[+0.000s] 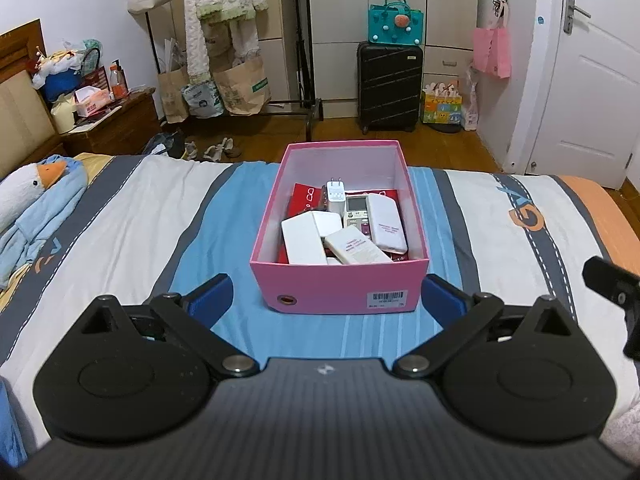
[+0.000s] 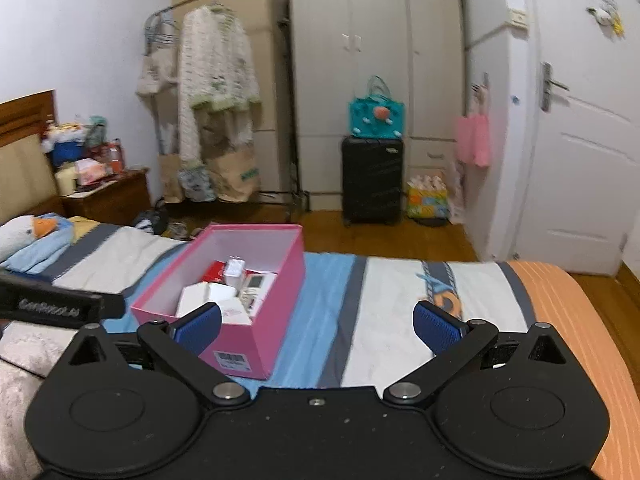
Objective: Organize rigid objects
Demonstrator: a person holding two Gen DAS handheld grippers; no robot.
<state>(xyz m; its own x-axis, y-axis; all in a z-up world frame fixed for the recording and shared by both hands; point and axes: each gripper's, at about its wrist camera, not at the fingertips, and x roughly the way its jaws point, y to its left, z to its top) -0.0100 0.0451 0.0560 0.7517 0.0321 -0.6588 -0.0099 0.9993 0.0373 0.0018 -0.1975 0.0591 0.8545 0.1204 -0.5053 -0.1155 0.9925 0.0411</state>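
Note:
A pink box [image 1: 340,288] stands on the striped bed, also in the right wrist view [image 2: 256,340]. It holds a white plug adapter [image 1: 335,196], a remote control [image 1: 356,212], white power banks [image 1: 385,222] and other white rectangular devices [image 1: 304,240] over a red packet. My left gripper [image 1: 326,300] is open and empty, its blue pads on either side of the box's near wall, just short of it. My right gripper [image 2: 318,326] is open and empty, to the right of the box. The right gripper's body [image 1: 612,280] shows at the left view's right edge.
The bed [image 1: 120,216] has a stuffed goose [image 1: 28,188] on blue cloth at the left. Beyond the bed are a nightstand [image 1: 112,128] with clutter, a clothes rack [image 1: 224,40], a black suitcase [image 1: 388,84] and a white door [image 1: 592,80].

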